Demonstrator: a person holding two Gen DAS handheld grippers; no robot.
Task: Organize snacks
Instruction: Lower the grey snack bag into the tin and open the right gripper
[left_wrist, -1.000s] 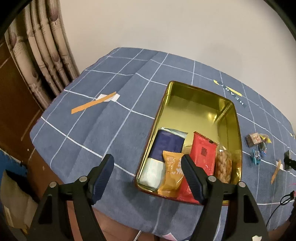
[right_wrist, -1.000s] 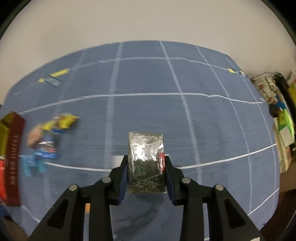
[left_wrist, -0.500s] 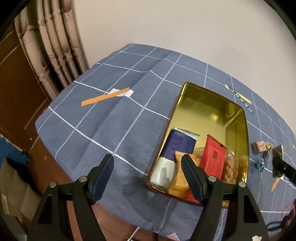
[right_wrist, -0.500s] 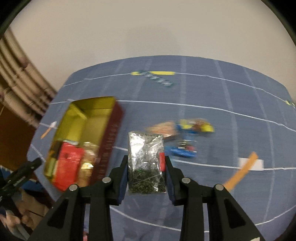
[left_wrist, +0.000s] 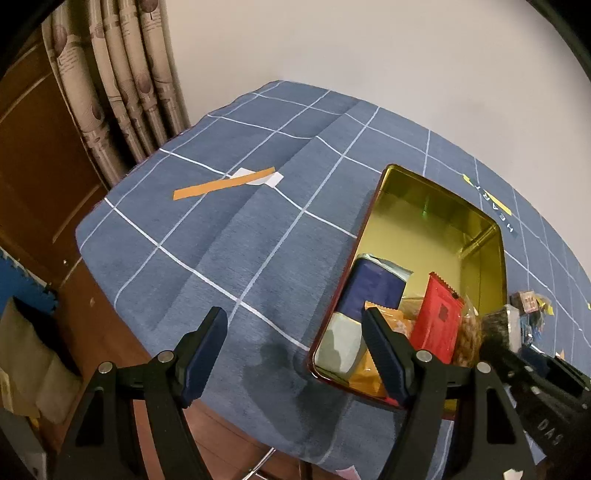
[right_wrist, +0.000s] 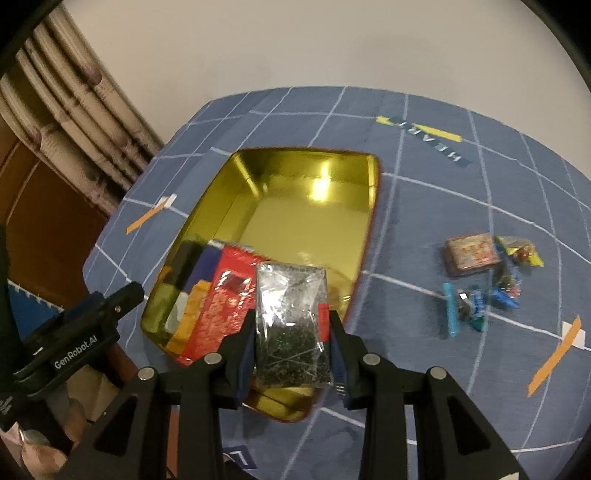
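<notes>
on the blue checked tablecloth by the curtain, the gold tin already has a red packet, a navy one and a few others lined up at its near end, the far half bare. the right gripper is clamped on a clear bag of dark bits over the tin, looking ready to drop; the left gripper hangs wide and empty. a small pile of wrapped snacks is left on the cloth.

Left gripper wide apart, empty; right gripper clamped, angled downward.
</notes>
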